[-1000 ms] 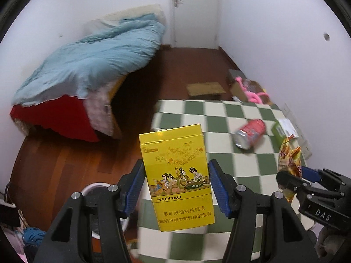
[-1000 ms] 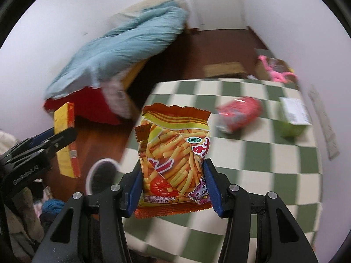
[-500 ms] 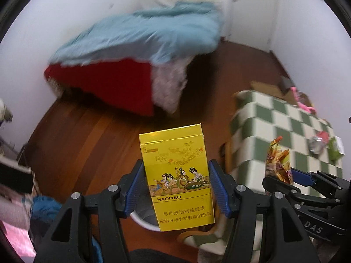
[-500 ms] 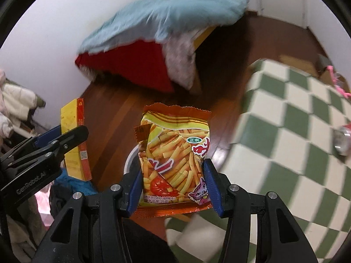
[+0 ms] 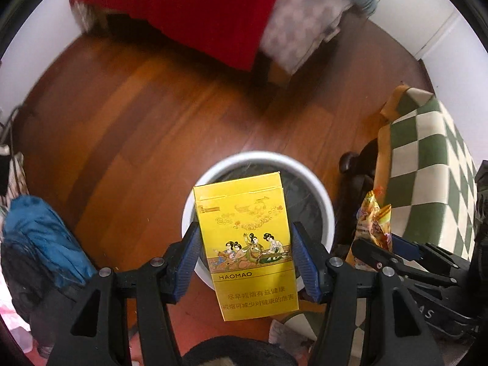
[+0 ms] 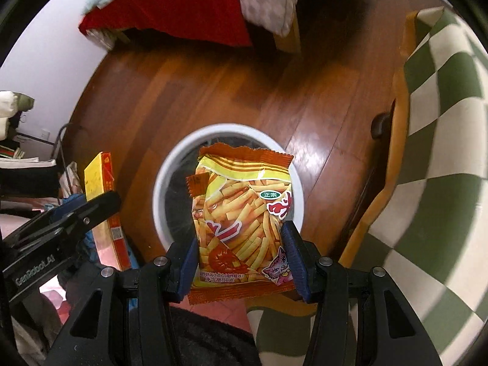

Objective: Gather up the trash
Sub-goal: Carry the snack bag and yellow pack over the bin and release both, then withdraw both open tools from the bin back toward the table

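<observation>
The yellow HAOMAO cigarette pack (image 5: 246, 244) hides much of the white bin (image 5: 317, 195) below it; the bin's dark inside is hard to make out. The left gripper (image 5: 247, 262) clamps the upright pack by its sides. The right gripper (image 6: 241, 259) pinches an orange fries snack bag (image 6: 241, 222), crinkled and glossy, over the same bin.

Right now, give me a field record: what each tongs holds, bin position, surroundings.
left tongs: shut on yellow cigarette box, upright
right tongs: shut on fries snack bag, upright
bin: white rim, dark liner, on wood floor, below both items
bin contents: cannot tell
table: green-white checked cloth, right of bin
bed: red cover, far side
</observation>
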Demonstrator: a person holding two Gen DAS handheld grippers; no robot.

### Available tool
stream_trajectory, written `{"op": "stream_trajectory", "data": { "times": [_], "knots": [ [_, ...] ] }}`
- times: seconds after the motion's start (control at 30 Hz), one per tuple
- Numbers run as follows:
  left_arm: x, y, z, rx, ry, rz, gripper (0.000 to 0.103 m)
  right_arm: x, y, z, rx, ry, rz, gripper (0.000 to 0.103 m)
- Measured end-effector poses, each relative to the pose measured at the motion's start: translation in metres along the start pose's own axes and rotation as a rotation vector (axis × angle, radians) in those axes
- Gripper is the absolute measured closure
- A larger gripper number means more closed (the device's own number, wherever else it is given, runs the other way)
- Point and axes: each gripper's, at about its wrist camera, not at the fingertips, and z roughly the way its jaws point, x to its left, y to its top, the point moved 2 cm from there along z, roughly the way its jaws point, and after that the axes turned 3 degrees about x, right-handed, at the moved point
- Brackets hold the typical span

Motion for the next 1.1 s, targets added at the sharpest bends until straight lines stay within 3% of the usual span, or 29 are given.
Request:
{"op": "stream_trajectory", "data": {
  "times": [0.17, 0.23, 0.3, 0.37, 0.47, 0.8, 1.1],
  "knots": [
    [0.005, 0.001, 0.020, 0.039, -0.006, -0.031, 0.041, -0.007, 0.008, 0.033, 0.046, -0.026, 0.002, 0.048],
    [0.010, 0.000, 0.019, 0.033, 0.004, -0.048, 0.018, -0.008, 0.012, 0.043, 0.070, -0.033, 0.001, 0.041],
    [0.017, -0.002, 0.016, 0.029, 0.010, -0.065, 0.007, -0.009, 0.012, 0.047, 0.078, -0.026, -0.002, 0.031],
    [0.024, -0.003, 0.011, 0.018, 0.028, -0.079, 0.007, -0.006, 0.013, 0.049, 0.075, -0.024, -0.016, 0.013],
    [0.033, -0.005, 0.001, -0.009, 0.070, -0.092, 0.007, 0.001, 0.008, 0.045, 0.067, -0.018, -0.029, 0.002],
    [0.038, -0.018, -0.035, -0.084, 0.170, -0.068, 0.007, 0.014, -0.007, 0.005, 0.036, -0.070, -0.064, 0.000],
    [0.026, -0.040, -0.062, -0.124, 0.187, -0.053, 0.007, 0.024, -0.030, -0.050, -0.039, -0.075, -0.106, 0.000]
  ]
}}
